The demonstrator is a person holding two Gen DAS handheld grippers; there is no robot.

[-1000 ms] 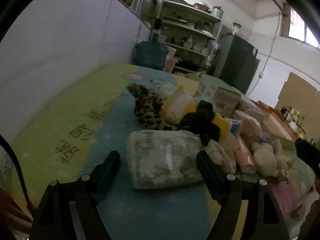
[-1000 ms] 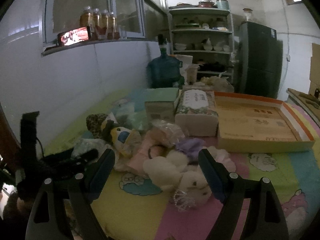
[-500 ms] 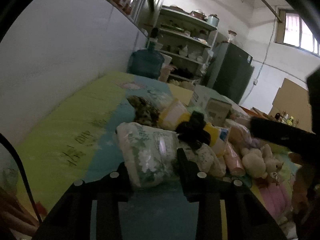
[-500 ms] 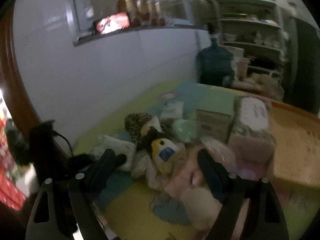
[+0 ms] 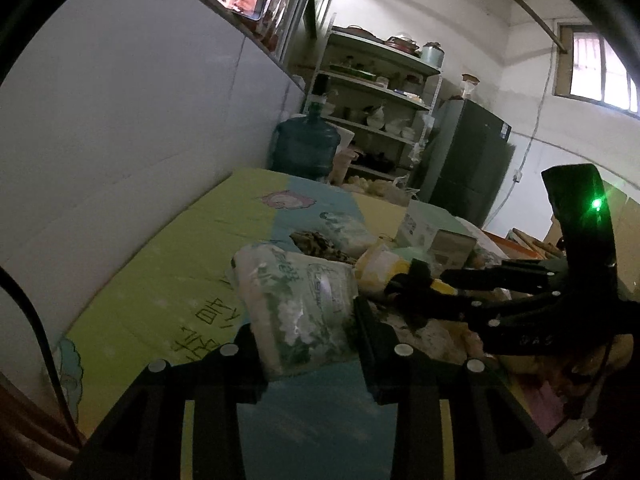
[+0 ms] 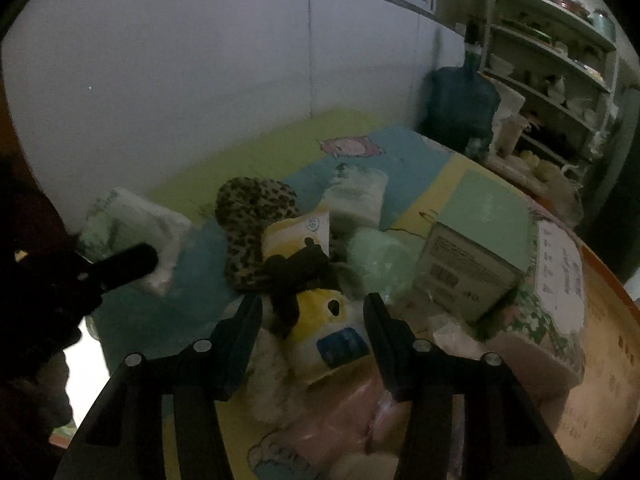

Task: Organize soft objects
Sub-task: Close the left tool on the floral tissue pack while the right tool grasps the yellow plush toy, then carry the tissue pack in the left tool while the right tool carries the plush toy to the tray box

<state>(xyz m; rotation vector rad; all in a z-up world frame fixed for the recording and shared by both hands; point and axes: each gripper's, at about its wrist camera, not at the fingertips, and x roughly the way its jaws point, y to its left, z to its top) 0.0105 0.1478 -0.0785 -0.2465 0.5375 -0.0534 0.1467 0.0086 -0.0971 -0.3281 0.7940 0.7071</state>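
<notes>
My left gripper is shut on a white-and-green tissue pack and holds it tilted, lifted off the bed. The pack also shows at the left of the right wrist view. My right gripper is open, its fingers on either side of a yellow-and-white plush with a black bow in the pile. A leopard-print soft item, a pale green bundle and pink soft items lie around it. The right gripper's body shows at the right of the left wrist view.
The bed sheet is green, blue and yellow. A cardboard box and a floral tissue box stand right of the pile. A wall runs along the left. A blue water jug, shelves and a fridge stand beyond.
My left gripper closed on the tissue pack and raised it. My right gripper swung left over the pile and narrowed around the yellow plush.
</notes>
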